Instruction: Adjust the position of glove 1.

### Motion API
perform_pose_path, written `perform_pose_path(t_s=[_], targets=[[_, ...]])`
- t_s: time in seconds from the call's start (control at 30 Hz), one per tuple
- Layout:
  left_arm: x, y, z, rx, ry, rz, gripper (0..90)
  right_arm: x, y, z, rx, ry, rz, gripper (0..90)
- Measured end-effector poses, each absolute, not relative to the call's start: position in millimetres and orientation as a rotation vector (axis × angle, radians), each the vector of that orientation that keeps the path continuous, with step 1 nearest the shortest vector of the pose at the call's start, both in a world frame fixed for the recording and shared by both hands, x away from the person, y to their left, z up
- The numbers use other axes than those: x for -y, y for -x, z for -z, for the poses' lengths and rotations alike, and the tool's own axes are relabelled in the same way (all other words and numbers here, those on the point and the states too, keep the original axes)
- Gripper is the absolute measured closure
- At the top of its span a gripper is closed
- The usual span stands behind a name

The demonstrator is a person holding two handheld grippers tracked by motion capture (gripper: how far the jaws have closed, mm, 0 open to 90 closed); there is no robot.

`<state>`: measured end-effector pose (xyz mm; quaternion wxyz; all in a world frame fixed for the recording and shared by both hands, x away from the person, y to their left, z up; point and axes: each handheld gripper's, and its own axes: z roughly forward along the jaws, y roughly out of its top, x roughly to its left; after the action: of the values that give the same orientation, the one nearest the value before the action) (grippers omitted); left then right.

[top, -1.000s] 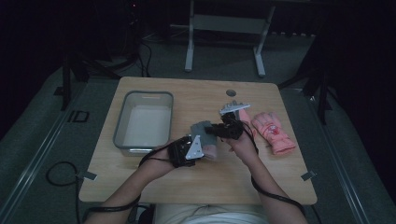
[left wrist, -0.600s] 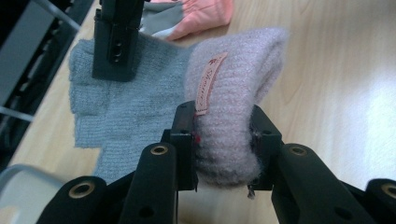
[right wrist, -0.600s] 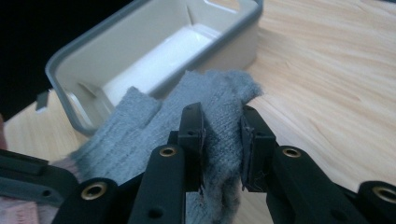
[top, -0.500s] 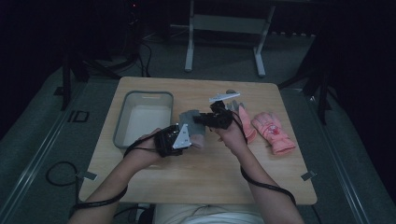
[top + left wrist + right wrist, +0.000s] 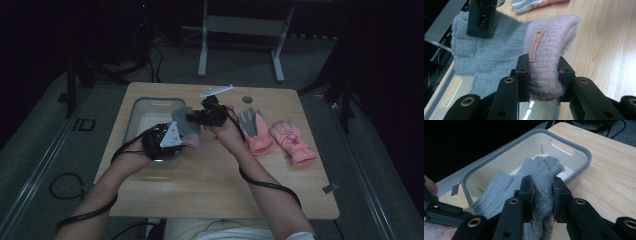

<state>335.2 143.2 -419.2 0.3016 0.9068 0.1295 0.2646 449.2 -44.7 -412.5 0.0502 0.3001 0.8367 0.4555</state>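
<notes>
- Since a second ago both hands have carried the grey-and-pink knitted glove (image 5: 186, 131) leftward across the wooden counter (image 5: 210, 185), from beside the pink gloves to the near right rim of the bin.
- The left gripper (image 5: 543, 75) pinches the glove's pink ribbed cuff, its pads pressed into the wool; the right gripper (image 5: 543, 192) pinches the grey finger end.
- The glove hangs stretched between the two, partly over the grey-rimmed pale plastic bin (image 5: 142, 111) at the left of the counter.
- The bin's pale floor looks bare; what lies under the glove is hidden.
- To the right lie a pink glove with a grey palm (image 5: 256, 131) and a pink glove with a small motif (image 5: 292, 141), just beside each other and untouched.
- As I judge it, the carry is nearly over: lowering and letting go remain, then the two pink gloves.
</notes>
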Motion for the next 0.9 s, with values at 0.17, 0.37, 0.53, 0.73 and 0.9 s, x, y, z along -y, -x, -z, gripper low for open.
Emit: perform_pose_path(t_s=[0.17,0.37,0.53,0.73,0.9], targets=[[-163,-339,419,-0.37,-2.431,-0.705,68.9,20,-455,412,-2.57,-0.909,-1.39,73.9],[-190,-349,424,-0.403,-2.444,-0.682,68.9,-9,-464,416,-2.6,-0.891,-1.406,73.8],[-208,-363,431,-0.388,-2.482,-0.672,68.7,-27,-476,421,-2.611,-0.92,-1.426,73.8],[-218,-377,449,-0.398,-2.522,-0.6,68.4,-39,-488,439,-2.653,-0.954,-1.381,73.9],[-218,-388,463,-0.371,-2.577,-0.552,68.4,-44,-495,458,-2.678,-0.992,-1.318,73.8]])
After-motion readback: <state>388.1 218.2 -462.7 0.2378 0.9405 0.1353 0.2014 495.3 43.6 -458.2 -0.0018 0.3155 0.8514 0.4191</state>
